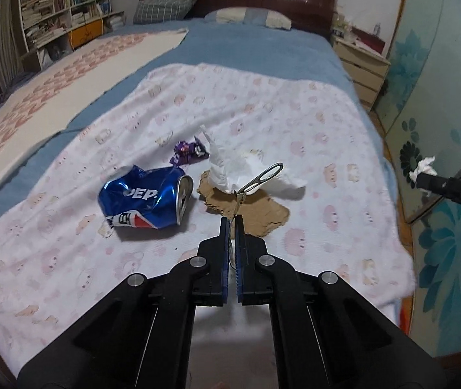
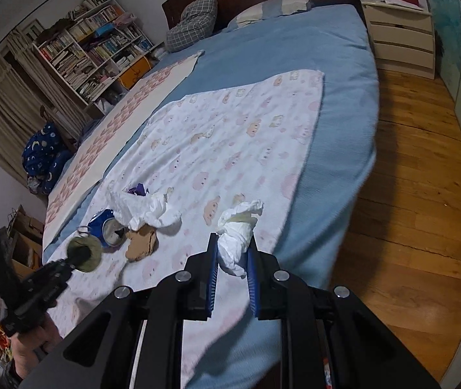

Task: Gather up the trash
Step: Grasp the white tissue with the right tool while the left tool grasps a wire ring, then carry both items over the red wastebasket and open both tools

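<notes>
Crumpled tissue (image 2: 235, 243) pinched in right gripper (image 2: 232, 246) fingers, left gripper (image 1: 231, 223) clamping can lid (image 1: 261, 178), crushed can (image 1: 146, 199) on bed (image 1: 262, 48)

My right gripper (image 2: 233, 243) pinches a crumpled white tissue (image 2: 236, 238) between its blue pads. Ahead to my left, on the pink-patterned cloth (image 2: 230, 149), lie more tissue (image 2: 152, 210), a cardboard scrap (image 2: 141, 243) and a crushed blue can (image 2: 107, 228).
</notes>
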{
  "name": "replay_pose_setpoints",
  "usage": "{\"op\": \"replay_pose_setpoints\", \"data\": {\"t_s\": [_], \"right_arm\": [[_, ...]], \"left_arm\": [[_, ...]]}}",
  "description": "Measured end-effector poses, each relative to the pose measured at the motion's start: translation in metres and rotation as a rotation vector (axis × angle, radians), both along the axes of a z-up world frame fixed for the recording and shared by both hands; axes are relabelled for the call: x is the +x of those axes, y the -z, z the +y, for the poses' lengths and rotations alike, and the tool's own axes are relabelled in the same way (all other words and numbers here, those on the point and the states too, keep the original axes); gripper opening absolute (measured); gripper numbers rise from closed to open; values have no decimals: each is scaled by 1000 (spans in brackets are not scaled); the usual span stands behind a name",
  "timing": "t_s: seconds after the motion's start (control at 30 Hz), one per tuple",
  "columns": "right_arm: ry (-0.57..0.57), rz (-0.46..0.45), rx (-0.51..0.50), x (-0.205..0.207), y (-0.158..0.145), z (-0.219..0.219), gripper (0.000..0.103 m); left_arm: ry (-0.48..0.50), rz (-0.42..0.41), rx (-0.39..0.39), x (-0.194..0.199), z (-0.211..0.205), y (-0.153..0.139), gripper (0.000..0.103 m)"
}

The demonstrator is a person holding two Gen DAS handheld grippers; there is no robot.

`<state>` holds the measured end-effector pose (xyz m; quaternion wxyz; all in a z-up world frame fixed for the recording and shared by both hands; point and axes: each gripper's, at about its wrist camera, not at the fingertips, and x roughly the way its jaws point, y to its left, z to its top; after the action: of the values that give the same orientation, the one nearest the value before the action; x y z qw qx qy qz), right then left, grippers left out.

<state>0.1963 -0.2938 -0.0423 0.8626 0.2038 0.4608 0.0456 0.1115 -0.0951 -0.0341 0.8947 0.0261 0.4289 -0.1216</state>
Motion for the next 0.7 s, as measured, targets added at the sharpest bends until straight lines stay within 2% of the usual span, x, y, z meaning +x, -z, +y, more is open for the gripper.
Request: {"op": "replay_pose_setpoints", "data": {"t_s": [0.3, 0.4, 0.53, 0.6, 0.7], "right_arm": [[13, -37, -33, -64, -28, -27, 17], [38, -40, -45, -98, -35, -45, 17], [98, -53, -42, -149, -47, -78, 17], [117, -45, -57, -172, -48, -91, 17], [136, 4, -69, -207, -37, -111, 17]], "left_arm": [[102, -74, -80, -60, -27, -48, 3], [183, -77, -131, -78, -56, -56, 3], [294, -94, -157, -100, -105, -58, 3], [360, -63, -160, -109, -133, -49, 3], [471, 57, -176, -122, -183, -17, 3]]}}
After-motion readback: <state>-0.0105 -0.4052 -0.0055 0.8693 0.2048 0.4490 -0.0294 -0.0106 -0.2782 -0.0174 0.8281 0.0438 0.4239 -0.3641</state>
